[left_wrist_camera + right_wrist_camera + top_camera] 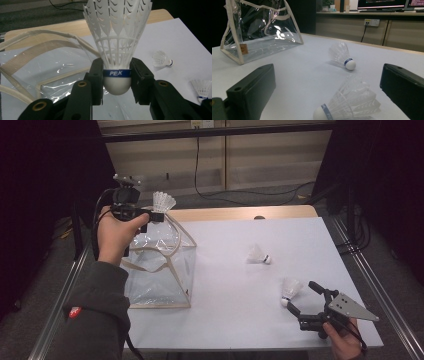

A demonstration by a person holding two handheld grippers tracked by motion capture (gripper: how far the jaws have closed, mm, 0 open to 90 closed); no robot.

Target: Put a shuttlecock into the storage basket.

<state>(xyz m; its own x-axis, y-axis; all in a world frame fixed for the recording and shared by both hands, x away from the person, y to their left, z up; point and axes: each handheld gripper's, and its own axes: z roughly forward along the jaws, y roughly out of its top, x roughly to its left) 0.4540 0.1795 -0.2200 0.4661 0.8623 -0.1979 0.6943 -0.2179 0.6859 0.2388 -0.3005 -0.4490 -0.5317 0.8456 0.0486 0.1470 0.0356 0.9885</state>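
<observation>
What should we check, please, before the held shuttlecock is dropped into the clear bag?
1. Left tool grips the held shuttlecock by its cork: ok.
2. Shuttlecock upright, skirt up: ok.
3. Held shuttlecock above the clear bag: ok in the high view.
4. Bag mouth open wide enough: cannot tell; the straps lie across it.
5. Right tool open around the near shuttlecock, not pressing it: ok.
6. Far shuttlecock lying apart on the table: ok.

There are three white shuttlecocks: one (163, 201) raised above the bag, one (258, 255) lying mid-bench, one (290, 290) nearer the front edge. One clear plastic bag (160, 270) stands on the one bench (235, 310).
</observation>
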